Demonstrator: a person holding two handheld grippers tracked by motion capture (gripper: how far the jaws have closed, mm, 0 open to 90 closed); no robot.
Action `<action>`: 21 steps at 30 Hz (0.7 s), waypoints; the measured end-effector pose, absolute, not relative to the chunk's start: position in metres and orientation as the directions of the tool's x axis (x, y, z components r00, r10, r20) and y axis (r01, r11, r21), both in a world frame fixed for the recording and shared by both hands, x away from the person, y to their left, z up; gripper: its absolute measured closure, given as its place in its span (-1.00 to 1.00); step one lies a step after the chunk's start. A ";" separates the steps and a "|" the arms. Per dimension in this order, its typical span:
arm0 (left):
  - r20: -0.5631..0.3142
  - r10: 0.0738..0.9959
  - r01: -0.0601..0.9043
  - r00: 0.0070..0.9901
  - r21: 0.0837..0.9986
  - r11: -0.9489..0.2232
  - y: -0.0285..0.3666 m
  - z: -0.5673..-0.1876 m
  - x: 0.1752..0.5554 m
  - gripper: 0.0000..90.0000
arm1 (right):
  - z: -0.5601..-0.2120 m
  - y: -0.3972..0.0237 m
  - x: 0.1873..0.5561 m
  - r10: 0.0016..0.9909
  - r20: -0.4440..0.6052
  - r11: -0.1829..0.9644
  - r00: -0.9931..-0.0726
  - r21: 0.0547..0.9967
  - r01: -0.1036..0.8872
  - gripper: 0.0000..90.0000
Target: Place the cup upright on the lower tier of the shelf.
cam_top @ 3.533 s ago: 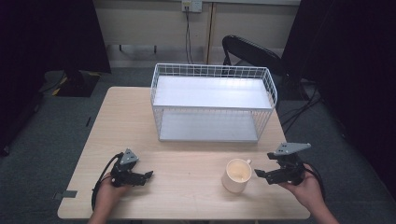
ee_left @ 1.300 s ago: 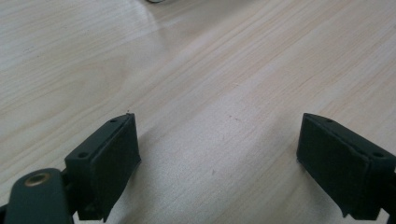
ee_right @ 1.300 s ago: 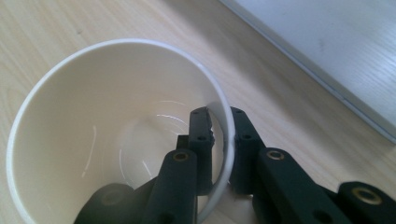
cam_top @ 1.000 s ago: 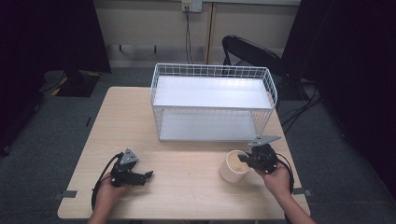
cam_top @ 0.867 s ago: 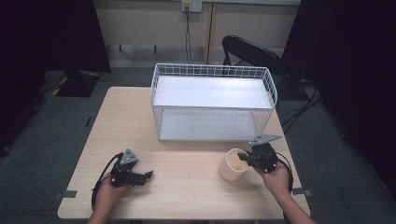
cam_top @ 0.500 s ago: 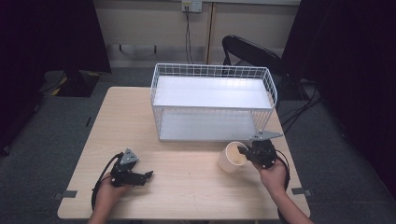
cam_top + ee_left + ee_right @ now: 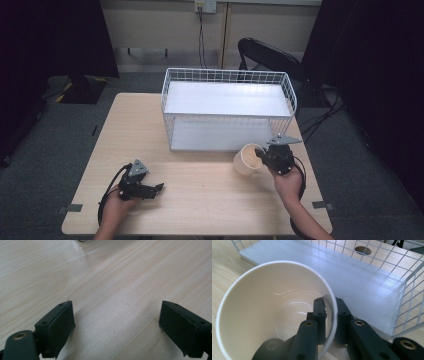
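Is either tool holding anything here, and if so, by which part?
The right tool holds the cream cup by its rim, one jaw inside the wall and one outside. The left tool is open over the bare table, holding nothing.

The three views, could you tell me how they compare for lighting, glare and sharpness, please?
High view: the table is evenly lit, its surroundings fall dark, detail is soft. Left gripper view: the jaws cast soft shadows on the wood, and its far grain blurs. Right gripper view: curved glare streaks sit inside the cup, and the shelf panel shows sheen.
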State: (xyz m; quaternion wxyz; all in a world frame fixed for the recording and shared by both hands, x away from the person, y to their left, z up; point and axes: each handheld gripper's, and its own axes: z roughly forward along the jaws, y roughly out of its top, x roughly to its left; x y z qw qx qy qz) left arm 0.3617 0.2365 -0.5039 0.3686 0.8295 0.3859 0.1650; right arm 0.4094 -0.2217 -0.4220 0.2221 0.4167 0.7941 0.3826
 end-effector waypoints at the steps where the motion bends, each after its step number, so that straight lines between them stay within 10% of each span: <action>1: -0.011 0.762 0.519 0.648 0.739 -0.431 0.237 -0.504 0.362 -0.72 | -0.422 -0.221 0.410 0.835 -0.035 0.356 -0.549 0.795 0.491 0.83; 21: -0.011 0.762 0.518 0.648 0.739 -0.431 0.237 -0.504 0.362 -0.72 | -0.422 -0.225 0.430 0.891 -0.062 0.304 -0.450 0.817 0.491 0.83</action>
